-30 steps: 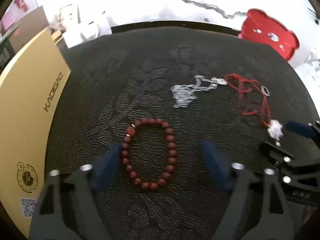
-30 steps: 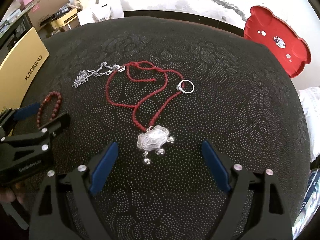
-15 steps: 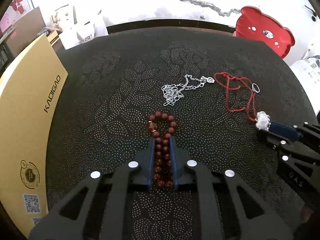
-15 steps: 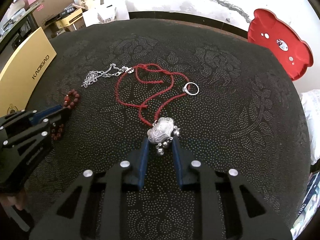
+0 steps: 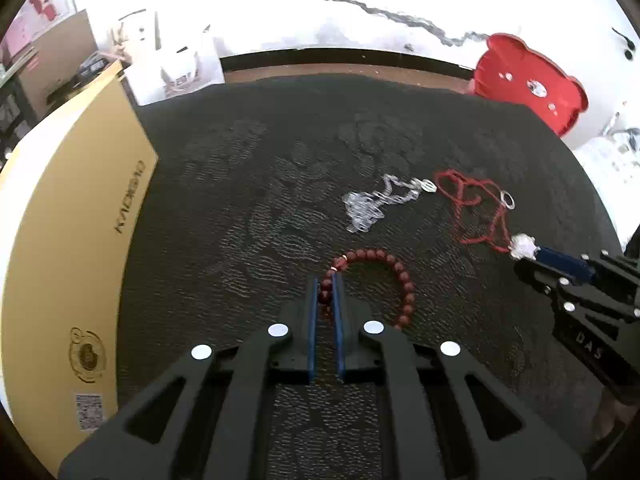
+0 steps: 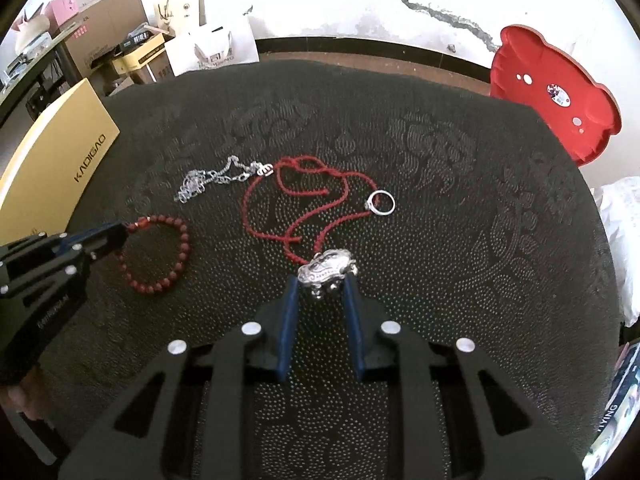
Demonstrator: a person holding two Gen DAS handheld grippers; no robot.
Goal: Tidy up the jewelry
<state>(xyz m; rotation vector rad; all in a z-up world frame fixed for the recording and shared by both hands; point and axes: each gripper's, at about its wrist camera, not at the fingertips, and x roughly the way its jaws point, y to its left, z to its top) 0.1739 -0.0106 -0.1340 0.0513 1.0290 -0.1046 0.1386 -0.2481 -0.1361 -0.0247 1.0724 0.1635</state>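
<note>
Here the left tool is clamped on one side of the bracelet, its blue pads nearly together with a few dark red beads pinched between them. The rest of the loop fans out to the right of the pads over the worktop, long axis running away from the camera in the left view. The right tool grips the silver pendant across its width. The red cord trails from the pendant toward the far edge in loose bends, and a ring lies against the cord's right side. A silver chain sits bunched just left of the cord's far end, its long axis slanting from near left to far right (its clasp end touches or nearly touches the cord).

The bracelet and pendant are near each other, with bare dark cloth between them. A yellow box borders the left edge of the worktop, close to the left tool. A red tray leans at the far right corner, well apart from the jewelry. The right half of the cloth is bare, as is the far strip beyond the chain.
</note>
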